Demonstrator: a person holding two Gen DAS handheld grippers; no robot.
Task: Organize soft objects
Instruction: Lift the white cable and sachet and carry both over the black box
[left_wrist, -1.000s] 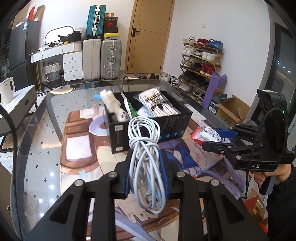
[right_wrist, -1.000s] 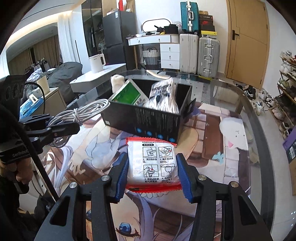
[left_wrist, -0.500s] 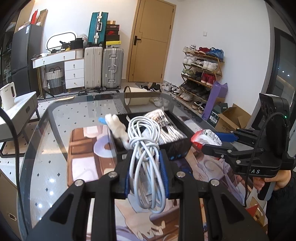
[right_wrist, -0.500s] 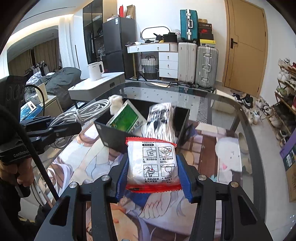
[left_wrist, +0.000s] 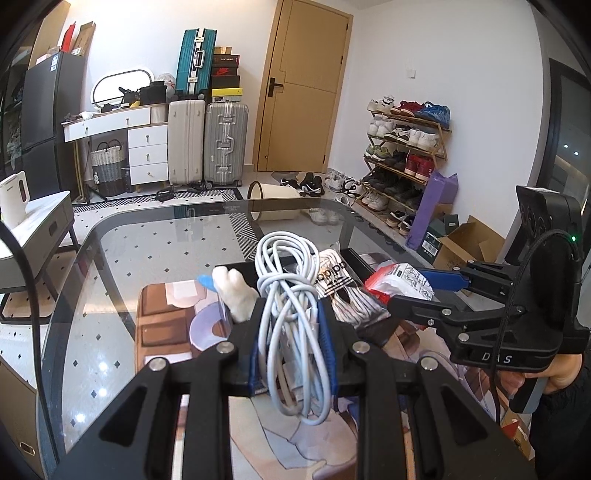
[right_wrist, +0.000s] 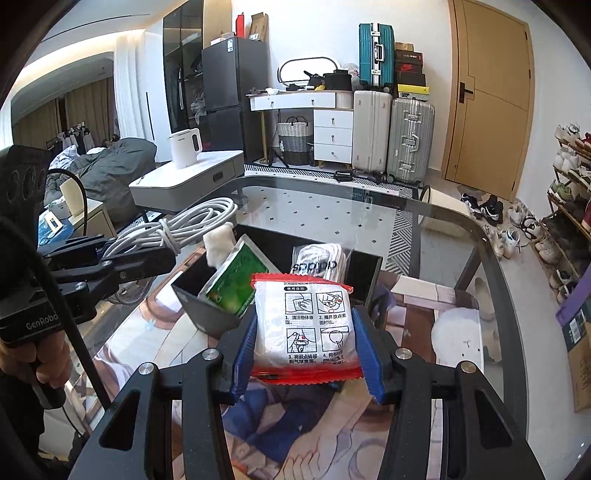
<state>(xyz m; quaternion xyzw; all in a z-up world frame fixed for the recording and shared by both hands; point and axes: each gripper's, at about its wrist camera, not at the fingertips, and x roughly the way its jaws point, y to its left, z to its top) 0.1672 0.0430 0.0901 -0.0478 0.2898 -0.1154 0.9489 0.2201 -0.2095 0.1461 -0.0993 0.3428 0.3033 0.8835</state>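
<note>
My left gripper (left_wrist: 291, 347) is shut on a coiled white cable (left_wrist: 291, 295) and holds it in the air above the near side of the black box (right_wrist: 207, 314). My right gripper (right_wrist: 306, 339) is shut on a red-edged white packet (right_wrist: 306, 325) and holds it raised just in front of the box. The box stands on the glass table (left_wrist: 147, 243) and holds a white plush toy (left_wrist: 236, 291), a green packet (right_wrist: 236, 280) and a bagged white striped item (right_wrist: 321, 258). The right gripper with its packet (left_wrist: 399, 284) also shows in the left wrist view; the left gripper with its cable (right_wrist: 184, 225) shows in the right wrist view.
A printed mat (right_wrist: 417, 306) covers the table under the box. Beyond the table are suitcases (left_wrist: 207, 140), a white dresser (left_wrist: 125, 140), a shoe rack (left_wrist: 402, 147), a low white side table with a kettle (right_wrist: 184, 147) and cardboard boxes (left_wrist: 465, 243) on the floor.
Both grippers have risen with their loads still held. The box has dropped lower in both views and I now look down into it from above.
</note>
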